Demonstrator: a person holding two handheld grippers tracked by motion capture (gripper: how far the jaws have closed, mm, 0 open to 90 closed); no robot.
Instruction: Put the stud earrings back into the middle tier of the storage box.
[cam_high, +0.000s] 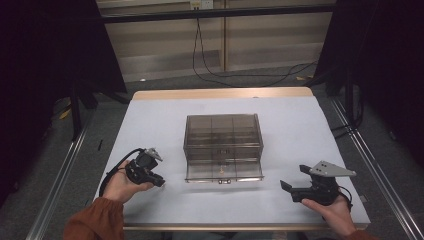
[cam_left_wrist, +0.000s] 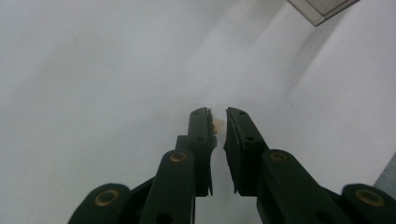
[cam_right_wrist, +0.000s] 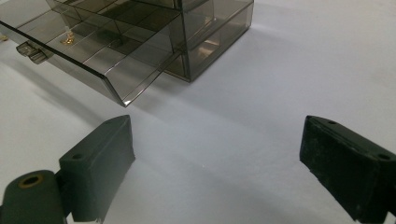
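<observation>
A smoky clear drawer box (cam_high: 223, 137) stands mid-table with its bottom drawer (cam_high: 224, 171) pulled out toward me. In the right gripper view the drawer (cam_right_wrist: 116, 70) has divided compartments, and a small golden item (cam_right_wrist: 68, 39) lies in one. My left gripper (cam_high: 159, 181) is left of the box, low over the white table. Its jaws stand almost together, and my left gripper (cam_left_wrist: 217, 122) pinches a tiny pale tan piece (cam_left_wrist: 218, 125) at the tips. My right gripper (cam_high: 294, 178) rests right of the drawer and, seen as the right gripper (cam_right_wrist: 219, 158), stands wide open with nothing between the jaws.
The white tabletop (cam_high: 165, 120) has bare room all around the box. A corner of the box (cam_left_wrist: 322, 9) shows at the top of the left gripper view. The drawer's small handle (cam_right_wrist: 29, 50) points toward me. Cables (cam_high: 210, 65) lie on the floor beyond the table.
</observation>
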